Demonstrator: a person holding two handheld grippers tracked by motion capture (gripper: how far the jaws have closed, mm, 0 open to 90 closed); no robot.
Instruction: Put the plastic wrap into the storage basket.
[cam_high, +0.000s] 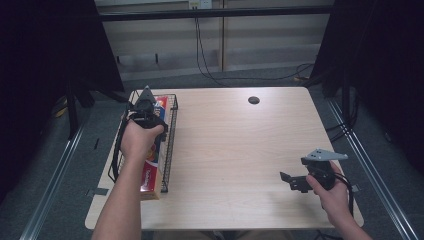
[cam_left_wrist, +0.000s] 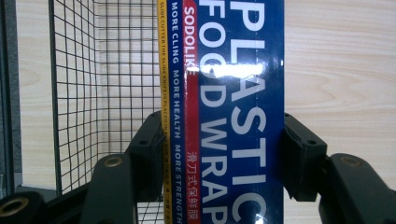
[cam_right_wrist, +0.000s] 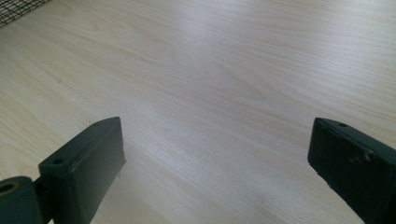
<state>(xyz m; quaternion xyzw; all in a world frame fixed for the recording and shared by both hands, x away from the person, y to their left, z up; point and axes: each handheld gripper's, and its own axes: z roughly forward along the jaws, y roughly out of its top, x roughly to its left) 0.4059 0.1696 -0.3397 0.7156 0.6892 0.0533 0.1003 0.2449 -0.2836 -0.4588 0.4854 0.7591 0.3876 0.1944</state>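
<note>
A pale wooden table (cam_high: 240, 150) carries a black wire basket (cam_high: 171, 131) along its left edge. A long plastic wrap box (cam_left_wrist: 233, 112) lies lengthwise in the basket, its near end sticking out past the basket's front. The left gripper (cam_high: 145, 111) is clamped on the box, one jaw pressing on each long side. The right gripper (cam_high: 292, 181) rests low over bare wood at the table's right, jaws spread wide with nothing between them
</note>
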